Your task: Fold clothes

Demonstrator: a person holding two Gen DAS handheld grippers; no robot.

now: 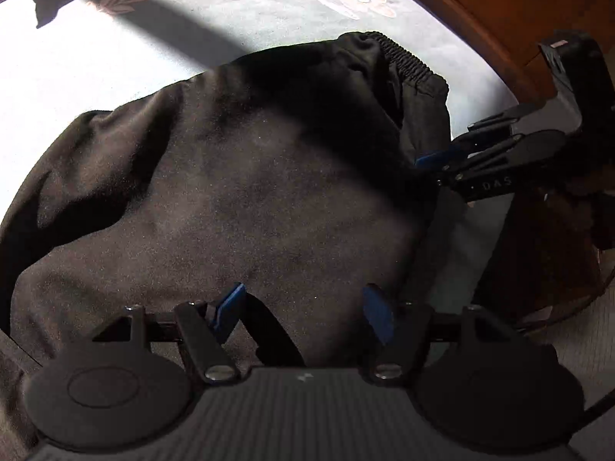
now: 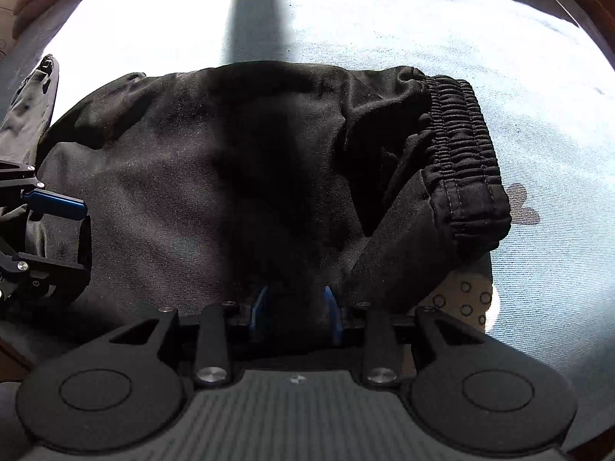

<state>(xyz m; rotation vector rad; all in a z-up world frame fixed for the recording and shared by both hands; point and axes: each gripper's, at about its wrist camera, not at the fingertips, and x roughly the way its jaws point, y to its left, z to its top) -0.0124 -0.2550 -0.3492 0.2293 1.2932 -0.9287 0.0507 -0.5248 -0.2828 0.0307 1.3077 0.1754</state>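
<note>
On the bed sheet [image 2: 538, 115], my black pants [image 1: 250, 192] look soft and floppy, so my wide-apart left gripper [image 1: 303, 307] and right gripper [image 2: 296, 307], pinching cloth, should grab the edge.

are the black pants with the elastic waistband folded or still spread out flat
Folded, at least partly: the black pants lie bunched in doubled layers, with the gathered elastic waistband curled over on the pale bedsheet. How neat the fold is, cannot tell.

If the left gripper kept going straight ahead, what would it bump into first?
Probably the black pants. The left gripper has its jaws open right over that cloth, which fills the view ahead; how close is hard to tell.
</note>
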